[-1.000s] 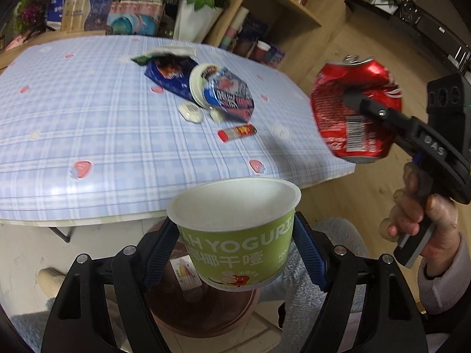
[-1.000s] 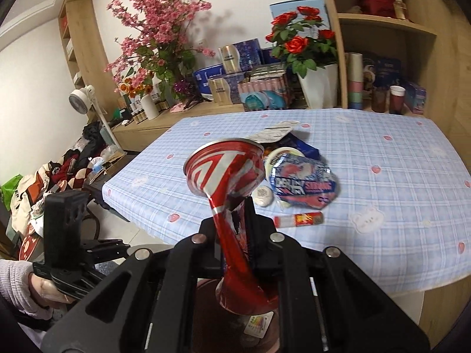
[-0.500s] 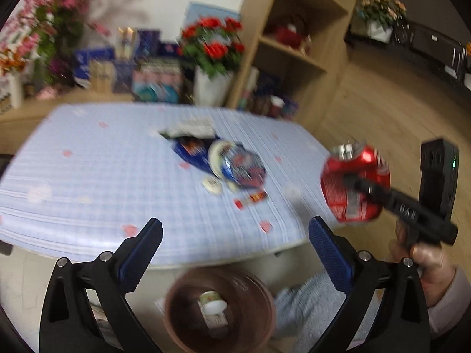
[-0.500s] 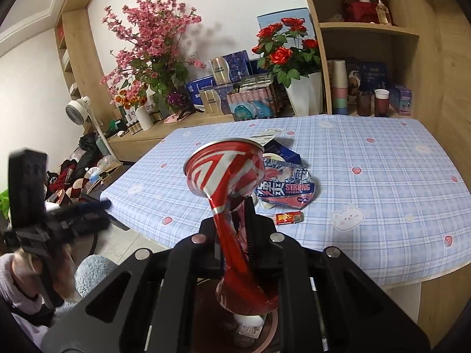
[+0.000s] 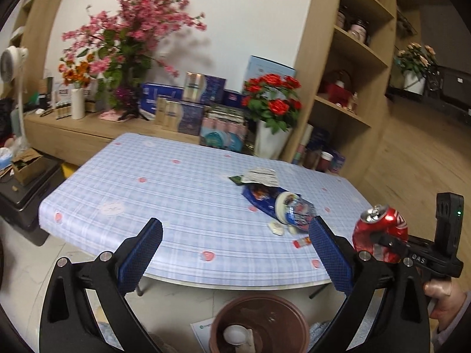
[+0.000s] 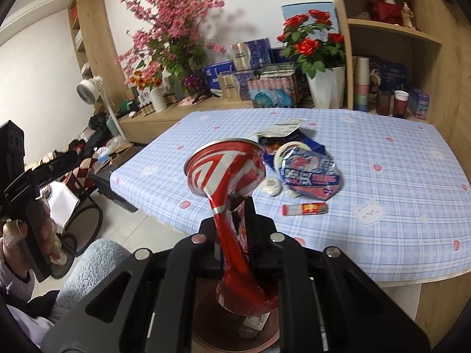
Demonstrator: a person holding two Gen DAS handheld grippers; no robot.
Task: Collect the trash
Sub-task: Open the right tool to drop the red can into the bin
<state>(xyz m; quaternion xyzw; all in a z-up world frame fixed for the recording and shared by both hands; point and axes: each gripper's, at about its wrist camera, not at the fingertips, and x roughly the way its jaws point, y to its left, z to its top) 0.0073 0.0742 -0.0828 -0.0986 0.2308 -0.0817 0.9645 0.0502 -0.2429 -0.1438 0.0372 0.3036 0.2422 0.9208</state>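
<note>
My left gripper (image 5: 235, 247) is open and empty, above the brown bin (image 5: 260, 323) on the floor. A white yogurt cup (image 5: 235, 334) lies inside the bin. My right gripper (image 6: 237, 220) is shut on a crushed red can (image 6: 226, 173), held above the bin (image 6: 206, 309); the can also shows at the right of the left wrist view (image 5: 381, 234). On the blue checked table (image 5: 176, 194) lie a blue snack bag (image 5: 259, 198), a round foil lid (image 5: 294, 210), white scraps (image 5: 276, 227) and a small red wrapper (image 5: 302, 241).
Flower vases (image 5: 270, 144), boxes (image 5: 179, 108) and wooden shelves (image 5: 347, 94) stand behind the table. A cluttered side stand (image 5: 20, 182) is at the left. The person's knee in grey fleece (image 6: 94, 264) is beside the bin.
My left gripper opened and let the yogurt cup fall into the bin, then tilted up toward the table. The right gripper keeps the can over the bin.
</note>
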